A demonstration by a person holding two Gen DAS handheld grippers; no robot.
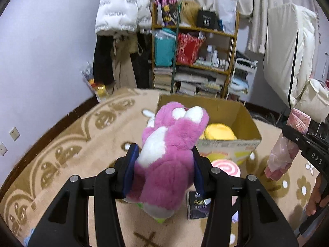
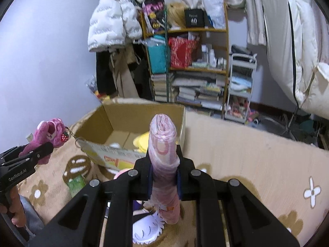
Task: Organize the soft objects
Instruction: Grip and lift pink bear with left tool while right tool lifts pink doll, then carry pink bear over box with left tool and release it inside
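Observation:
My left gripper (image 1: 163,164) is shut on a pink and white plush bear (image 1: 172,144), held in the air in front of the open cardboard box (image 1: 242,115); it also shows in the right wrist view (image 2: 50,135) with a strawberry charm. My right gripper (image 2: 164,164) is shut on a rolled pink cloth in plastic wrap (image 2: 163,154), upright, just before the box (image 2: 131,113). The roll also shows at the right of the left wrist view (image 1: 287,146). A yellow plush (image 1: 220,131) lies inside the box.
A pink swirl cushion (image 1: 226,167) and a dark packet (image 1: 197,205) lie on the beige patterned rug (image 1: 82,164) by the box. A white-and-purple plush (image 2: 146,226) lies under my right gripper. A cluttered shelf (image 2: 195,61), a cart (image 2: 240,86) and hanging coats stand behind.

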